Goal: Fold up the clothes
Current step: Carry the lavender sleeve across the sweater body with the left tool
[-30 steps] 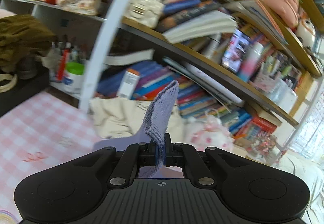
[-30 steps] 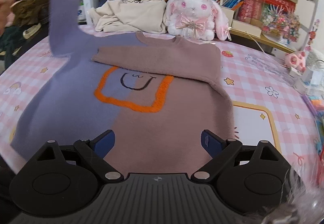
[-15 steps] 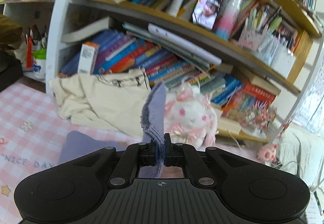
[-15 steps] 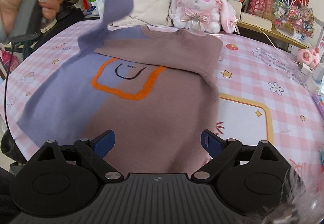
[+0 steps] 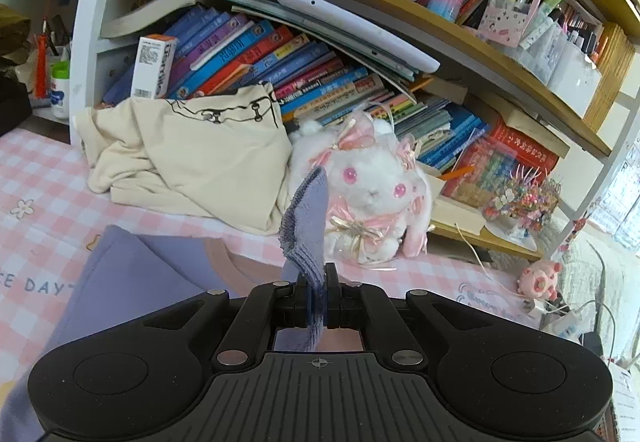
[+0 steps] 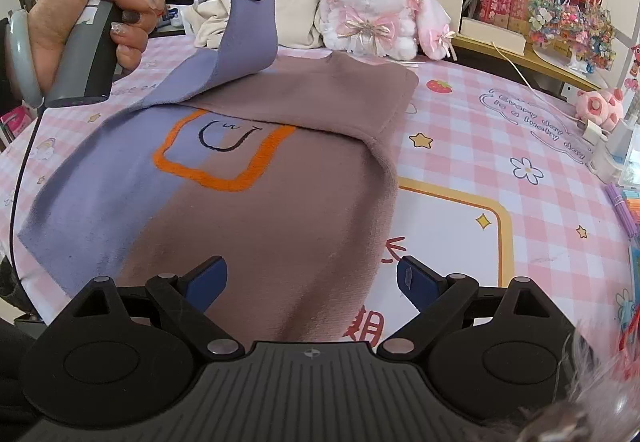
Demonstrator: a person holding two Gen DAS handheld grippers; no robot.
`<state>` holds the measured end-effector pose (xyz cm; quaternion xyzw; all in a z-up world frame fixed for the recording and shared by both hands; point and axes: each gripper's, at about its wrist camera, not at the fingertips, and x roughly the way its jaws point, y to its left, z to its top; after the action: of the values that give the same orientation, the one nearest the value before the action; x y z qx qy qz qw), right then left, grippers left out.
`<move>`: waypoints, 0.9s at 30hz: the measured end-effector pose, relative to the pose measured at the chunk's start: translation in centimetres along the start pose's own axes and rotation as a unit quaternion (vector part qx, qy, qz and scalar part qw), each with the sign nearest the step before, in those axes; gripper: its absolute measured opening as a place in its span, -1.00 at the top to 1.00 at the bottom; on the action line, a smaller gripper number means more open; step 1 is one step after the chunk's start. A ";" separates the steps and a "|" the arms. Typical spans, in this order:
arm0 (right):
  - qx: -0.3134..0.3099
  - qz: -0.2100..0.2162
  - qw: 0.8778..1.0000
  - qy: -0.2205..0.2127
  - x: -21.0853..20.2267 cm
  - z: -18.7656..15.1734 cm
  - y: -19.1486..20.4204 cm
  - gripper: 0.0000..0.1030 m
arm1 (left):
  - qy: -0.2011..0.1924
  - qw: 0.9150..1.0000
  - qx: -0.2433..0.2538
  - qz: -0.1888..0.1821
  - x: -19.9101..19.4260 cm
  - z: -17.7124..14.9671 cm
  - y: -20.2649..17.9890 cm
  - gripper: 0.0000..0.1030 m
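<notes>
Bare tablecloth (image 6: 460, 146) right of sweater (image 6: 256, 226), plush rabbit (image 6: 372, 6) behind

Black tongs (image 6: 311, 282), blue pads (image 6: 208, 278), grey handle (image 6: 80, 54).

Lilac-and-mauve sweater (image 6: 248, 210) flat on checked cloth, mauve sleeve folded across, lilac sleeve (image 6: 250, 22) lifted

Sweater (image 6: 256, 202) flat on tablecloth (image 6: 500, 146); plush rabbit (image 6: 376, 6) behind its collar, heaped garment (image 5: 192, 158) left of rabbit, bookshelf (image 5: 360, 54) behind both.
</notes>
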<state>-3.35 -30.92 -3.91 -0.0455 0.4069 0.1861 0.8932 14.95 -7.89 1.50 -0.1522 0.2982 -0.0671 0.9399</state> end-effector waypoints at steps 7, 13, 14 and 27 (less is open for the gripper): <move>0.007 -0.001 1.000 0.001 0.4 0.2 -0.8 -0.79 | -0.092 0.994 -0.047 0.026 -2.5 0.4 0.1 0.94; 0.009 0.002 1.000 0.003 0.6 0.4 -1.1 -0.79 | -0.015 0.999 -0.046 -0.003 -0.4 -0.2 -1.4 0.59; 0.008 0.002 1.000 0.003 0.6 0.4 -1.0 -0.79 | -0.005 0.999 -0.047 -0.008 -0.3 -0.4 -1.6 0.26; 0.014 0.044 0.999 0.009 1.2 0.3 0.4 -0.79 | 0.011 0.992 0.051 0.111 -10.0 -7.1 2.3 -0.35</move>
<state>-2.54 -30.15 -4.52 -0.0164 0.4193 0.2188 0.8809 2.82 -5.35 0.65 -0.0695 0.3201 0.0207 0.9446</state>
